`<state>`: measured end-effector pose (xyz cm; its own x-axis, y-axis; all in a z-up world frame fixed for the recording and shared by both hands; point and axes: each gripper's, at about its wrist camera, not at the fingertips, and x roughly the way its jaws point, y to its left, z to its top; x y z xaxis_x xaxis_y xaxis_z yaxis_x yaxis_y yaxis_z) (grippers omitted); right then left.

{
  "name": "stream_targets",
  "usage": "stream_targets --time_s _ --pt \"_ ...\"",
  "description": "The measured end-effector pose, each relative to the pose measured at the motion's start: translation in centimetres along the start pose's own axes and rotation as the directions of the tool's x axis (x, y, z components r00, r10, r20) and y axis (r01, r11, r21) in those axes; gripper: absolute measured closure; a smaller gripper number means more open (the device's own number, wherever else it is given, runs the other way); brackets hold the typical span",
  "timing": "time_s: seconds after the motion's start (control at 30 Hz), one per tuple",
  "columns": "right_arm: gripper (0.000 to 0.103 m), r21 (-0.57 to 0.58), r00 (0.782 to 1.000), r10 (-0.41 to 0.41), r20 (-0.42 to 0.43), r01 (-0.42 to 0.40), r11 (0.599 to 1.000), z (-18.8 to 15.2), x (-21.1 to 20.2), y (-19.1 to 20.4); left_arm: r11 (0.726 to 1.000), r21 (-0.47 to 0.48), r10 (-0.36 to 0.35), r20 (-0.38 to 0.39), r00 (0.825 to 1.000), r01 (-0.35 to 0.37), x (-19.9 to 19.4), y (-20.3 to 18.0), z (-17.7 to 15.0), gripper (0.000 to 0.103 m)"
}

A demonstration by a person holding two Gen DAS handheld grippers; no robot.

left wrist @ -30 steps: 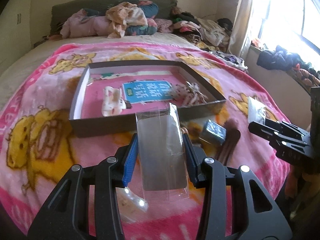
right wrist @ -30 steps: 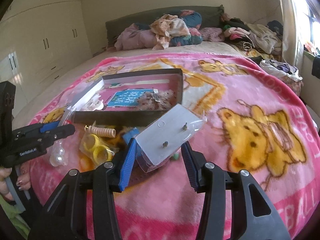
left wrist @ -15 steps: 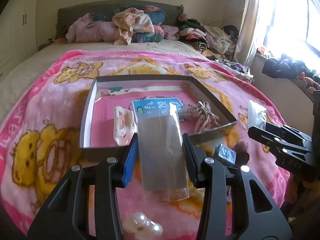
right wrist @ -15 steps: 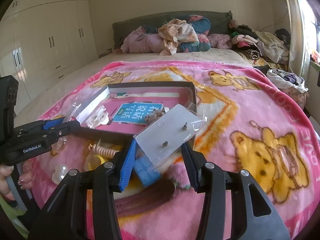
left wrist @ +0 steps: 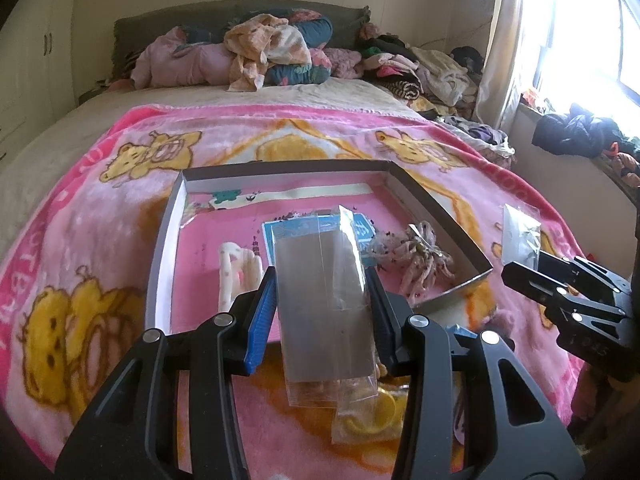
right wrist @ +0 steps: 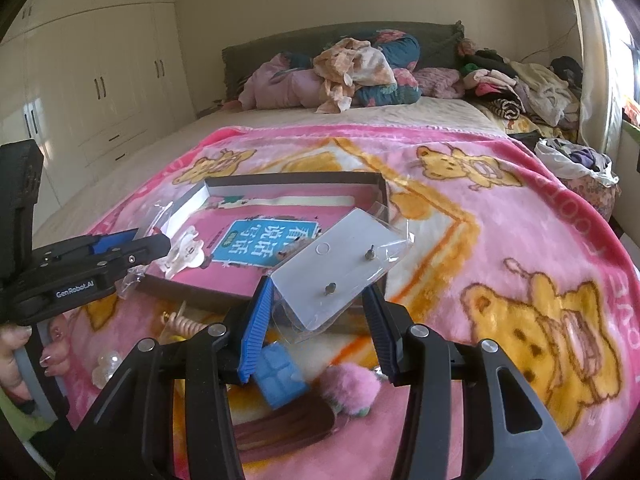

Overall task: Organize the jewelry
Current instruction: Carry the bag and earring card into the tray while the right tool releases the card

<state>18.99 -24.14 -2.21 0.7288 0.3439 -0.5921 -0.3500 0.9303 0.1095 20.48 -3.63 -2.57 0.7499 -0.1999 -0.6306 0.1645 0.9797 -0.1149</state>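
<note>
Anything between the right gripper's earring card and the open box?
Nothing visible. The right gripper holds the earring card over the box near wall; inside, the blue card and white clip lie left.

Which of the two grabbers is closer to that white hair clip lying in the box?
Left. The left gripper, shut on a clear packet, hangs just beside the white hair clip. The right gripper, holding an earring card, is further along the box.
</note>
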Motion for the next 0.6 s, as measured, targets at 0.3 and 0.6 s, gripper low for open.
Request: stream_targets --time_s 0.3,0.6 --pt "0.059 0.004 1.0 -0.008 0.001 0.008 1.0 1.2 1.3 -1.3 0.999 0.029 0.018 -0.028 0.999 -0.017 2.6 -1.1 0.7 0.069" --pt "0.059 -0.019 1.0 0.004 -0.02 -0.004 1.0 2.7 3.7 -1.3 0.999 0.03 0.019 -0.077 0.997 -0.016 5.0 -1.3 1.3 0.069"
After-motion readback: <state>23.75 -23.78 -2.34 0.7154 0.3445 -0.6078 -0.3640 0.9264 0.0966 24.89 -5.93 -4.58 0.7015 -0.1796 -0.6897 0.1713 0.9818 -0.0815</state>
